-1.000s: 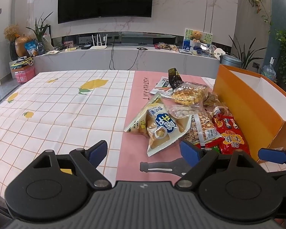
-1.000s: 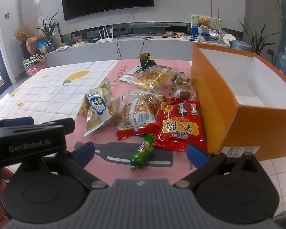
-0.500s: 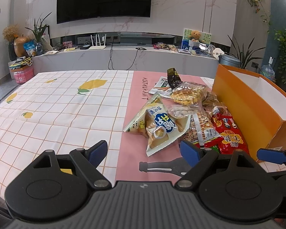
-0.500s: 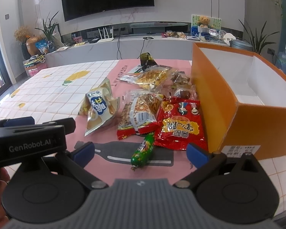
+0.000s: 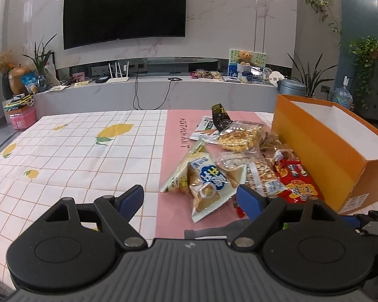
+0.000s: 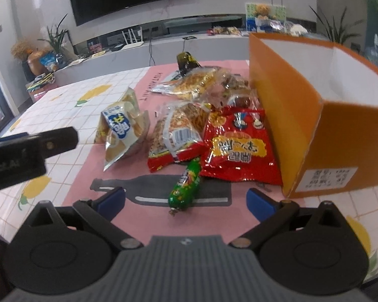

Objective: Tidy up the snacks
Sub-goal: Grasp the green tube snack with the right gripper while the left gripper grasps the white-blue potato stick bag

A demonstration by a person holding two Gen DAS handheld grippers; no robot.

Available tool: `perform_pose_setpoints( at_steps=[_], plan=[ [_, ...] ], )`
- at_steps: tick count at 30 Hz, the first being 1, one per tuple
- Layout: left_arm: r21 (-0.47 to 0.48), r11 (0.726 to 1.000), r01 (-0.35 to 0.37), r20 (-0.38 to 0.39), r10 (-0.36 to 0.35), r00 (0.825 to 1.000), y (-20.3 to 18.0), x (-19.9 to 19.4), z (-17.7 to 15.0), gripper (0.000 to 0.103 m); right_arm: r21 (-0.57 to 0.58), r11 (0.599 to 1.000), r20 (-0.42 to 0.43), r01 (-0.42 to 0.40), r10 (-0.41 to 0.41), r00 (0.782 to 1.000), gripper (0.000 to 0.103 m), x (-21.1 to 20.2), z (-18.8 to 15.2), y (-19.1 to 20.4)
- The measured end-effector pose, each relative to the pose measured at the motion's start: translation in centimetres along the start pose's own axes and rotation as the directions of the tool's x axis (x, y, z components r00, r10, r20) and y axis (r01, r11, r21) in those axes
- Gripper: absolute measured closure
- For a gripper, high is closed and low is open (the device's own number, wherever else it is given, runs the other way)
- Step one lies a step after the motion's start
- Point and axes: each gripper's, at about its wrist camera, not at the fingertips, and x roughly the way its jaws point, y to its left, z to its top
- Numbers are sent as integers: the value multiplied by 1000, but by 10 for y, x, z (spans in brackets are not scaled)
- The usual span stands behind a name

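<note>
A large dark television [image 5: 124, 10] hangs on the marble wall above a long grey console [image 5: 151, 95] carrying a white router [image 5: 117, 76] and a teddy bear [image 5: 244, 58]. Potted plants [image 5: 306, 80] stand at either end, and a pink bin [image 5: 22, 120] sits on the floor at far left.

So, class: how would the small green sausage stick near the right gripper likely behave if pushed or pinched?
The green sausage stick looks cylindrical, so a sideways push would probably roll it. Its glossy wrapper may slip between pads. It seems small and likely light, lying alone on the pink mat.

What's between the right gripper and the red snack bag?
Right wrist view: the green sausage stick lies on the pink mat between the right gripper, jaws closing on nothing, and the red bag.
</note>
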Motion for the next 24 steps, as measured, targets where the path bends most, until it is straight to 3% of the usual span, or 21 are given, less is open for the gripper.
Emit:
perform_pose_setpoints(
  at_steps=[12,15,16,24],
  plan=[
    [15,1000,-14,-20,14,1000,13,18,-3,5,-35,999,-33,29,-30,999,31,36,4,10],
    [15,1000,-23,-25,23,999,17,22,-3,5,-87,995,-28,47,-50,998,48,42,5,18],
    [10,1000,-18,-29,18,999,19,24,-2,5,-100,993,-25,56,-59,998,62,42,6,20],
    [2,1000,-17,-22,17,1000,20,20,-3,6,-86,996,-49,2,-6,999,76,31,2,9]
  ],
)
